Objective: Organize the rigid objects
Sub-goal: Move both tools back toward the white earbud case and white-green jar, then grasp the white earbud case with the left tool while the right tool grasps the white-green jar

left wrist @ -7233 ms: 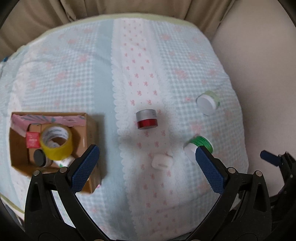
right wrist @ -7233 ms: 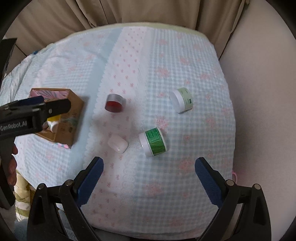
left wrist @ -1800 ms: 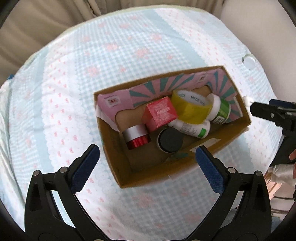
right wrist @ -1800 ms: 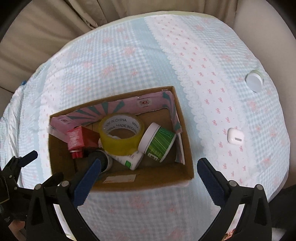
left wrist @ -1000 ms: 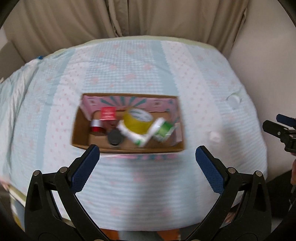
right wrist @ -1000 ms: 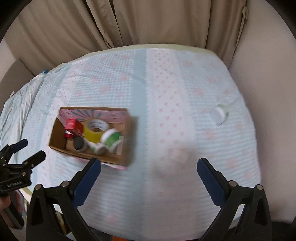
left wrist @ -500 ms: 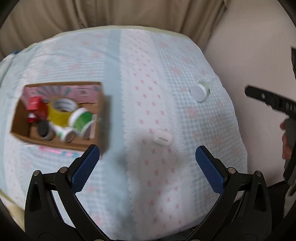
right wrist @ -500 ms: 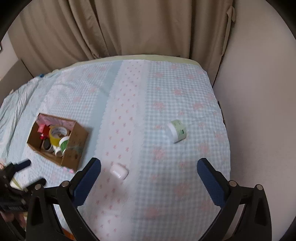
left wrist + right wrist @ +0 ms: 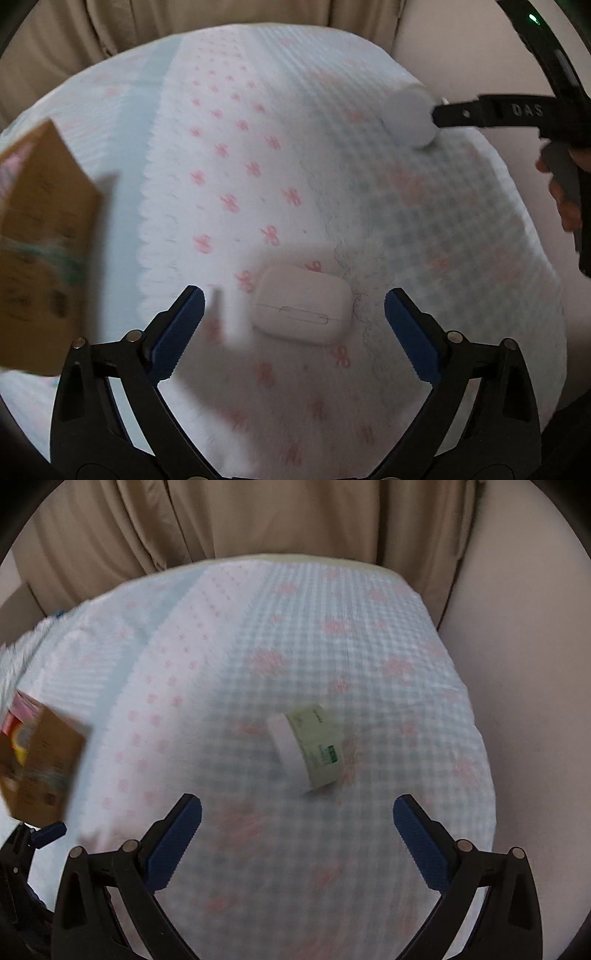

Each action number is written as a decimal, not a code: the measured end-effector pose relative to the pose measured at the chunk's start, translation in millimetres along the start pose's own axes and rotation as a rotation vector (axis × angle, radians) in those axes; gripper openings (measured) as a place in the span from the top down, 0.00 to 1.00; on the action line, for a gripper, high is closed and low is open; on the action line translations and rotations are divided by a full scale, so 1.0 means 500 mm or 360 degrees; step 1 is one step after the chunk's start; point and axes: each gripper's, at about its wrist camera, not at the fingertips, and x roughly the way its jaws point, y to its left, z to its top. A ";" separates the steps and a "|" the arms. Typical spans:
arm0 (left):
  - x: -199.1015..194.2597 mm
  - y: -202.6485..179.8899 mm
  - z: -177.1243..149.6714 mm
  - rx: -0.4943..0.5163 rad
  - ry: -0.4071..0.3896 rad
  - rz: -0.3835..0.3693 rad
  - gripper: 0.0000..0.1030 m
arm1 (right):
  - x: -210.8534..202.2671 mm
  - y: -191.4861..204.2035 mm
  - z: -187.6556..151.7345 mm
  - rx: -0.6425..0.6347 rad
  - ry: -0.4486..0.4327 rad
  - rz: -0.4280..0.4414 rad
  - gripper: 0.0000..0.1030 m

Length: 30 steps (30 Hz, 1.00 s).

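A white earbud case (image 9: 301,310) lies flat on the patterned cloth. My left gripper (image 9: 293,314) is open, with its blue pads on either side of the case. A white jar with a pale green label (image 9: 308,746) lies on its side; it also shows in the left wrist view (image 9: 408,114), beside a finger of the right gripper. My right gripper (image 9: 297,823) is open and empty, just short of the jar. The cardboard box (image 9: 40,243) stands at the left, and in the right wrist view (image 9: 40,768) a yellow tape roll shows inside.
The bed's blue and pink cloth (image 9: 229,672) fills both views. Beige curtains (image 9: 221,520) hang behind the bed and a pale wall (image 9: 524,664) runs along its right side. The bed's right edge lies close to the jar.
Both grippers have moved in and down. The left has come from the box over to the earbud case. The right has closed in on the jar. Both views are motion-blurred.
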 end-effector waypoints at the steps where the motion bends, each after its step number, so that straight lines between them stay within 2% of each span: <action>1: 0.015 -0.002 -0.005 0.0004 0.0004 -0.0004 0.05 | 0.014 -0.002 -0.002 -0.0022 -0.0004 0.0005 0.00; 4: 0.041 -0.013 -0.018 0.0061 0.0004 0.0042 0.07 | 0.046 -0.004 -0.003 -0.0108 -0.0030 0.0017 0.01; 8: 0.039 -0.021 -0.023 0.0123 -0.0040 0.0052 0.12 | 0.088 0.000 0.002 -0.0206 -0.0032 0.0032 0.16; 11: 0.041 -0.017 -0.016 0.0114 -0.0041 0.0043 0.20 | 0.109 -0.002 0.006 -0.0241 -0.0042 0.0059 0.22; 13: 0.043 -0.015 -0.013 0.0114 -0.0044 0.0054 0.32 | 0.116 0.001 0.012 -0.0255 -0.0041 0.0077 0.30; 16: 0.043 -0.009 -0.005 0.0112 -0.0038 0.0044 0.44 | 0.120 0.003 0.019 -0.0263 -0.0049 0.0090 0.42; 18: 0.040 -0.008 -0.005 0.0109 -0.0036 0.0038 0.44 | 0.119 0.004 0.023 -0.0264 -0.0049 0.0049 0.56; 27: 0.024 0.002 0.009 0.0072 -0.0032 0.0021 0.44 | 0.104 0.001 0.031 -0.0127 -0.0030 0.0052 0.60; 30: 0.002 0.014 0.024 0.0013 -0.0063 0.0034 0.44 | 0.077 -0.007 0.041 0.0005 -0.0026 0.0105 0.61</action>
